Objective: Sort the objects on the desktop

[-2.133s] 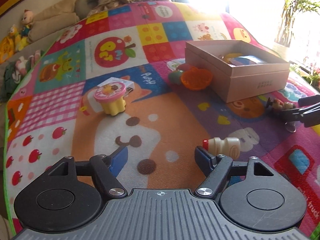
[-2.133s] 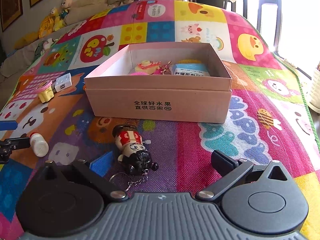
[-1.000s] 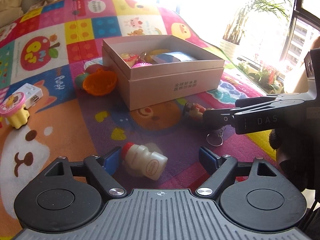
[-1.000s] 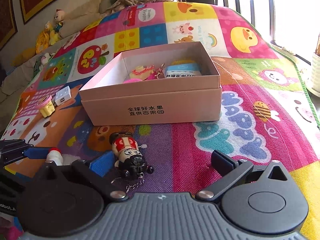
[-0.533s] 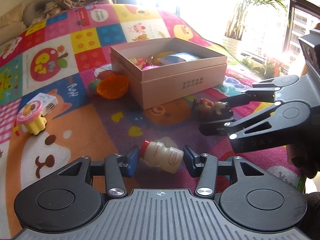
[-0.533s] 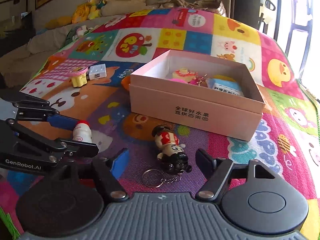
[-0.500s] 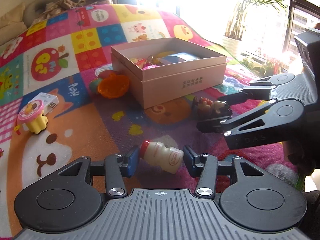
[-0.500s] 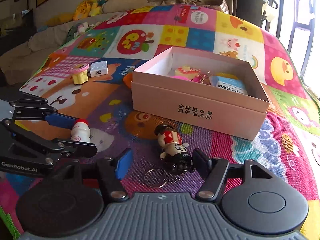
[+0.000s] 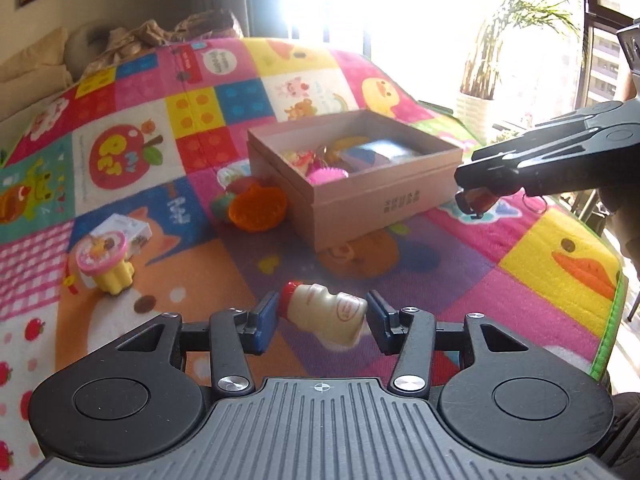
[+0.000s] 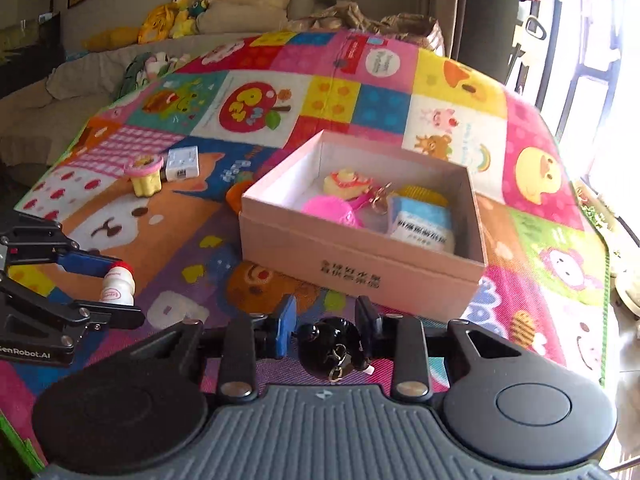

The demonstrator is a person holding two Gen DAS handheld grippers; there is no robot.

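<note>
Covering the surface, patchwork play mat [image 10: 360, 92], sofa [image 10: 80, 76] behind, left hand-held gripper [image 9: 322, 316] grasping bottle [image 9: 324, 314], right hand-held gripper [image 10: 325, 326] grasping keychain doll [image 10: 330, 346].

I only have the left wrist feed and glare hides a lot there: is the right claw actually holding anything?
Observer: Yes, the right claw is shut on the doll keychain, black head toward its camera.
Operator: Room left in the box?
Observer: Bare floor along its left side; the toys sit right of centre.
Operator: What's behind the pink-lidded cup?
Observer: A white adapter, lying flat beside it.
</note>
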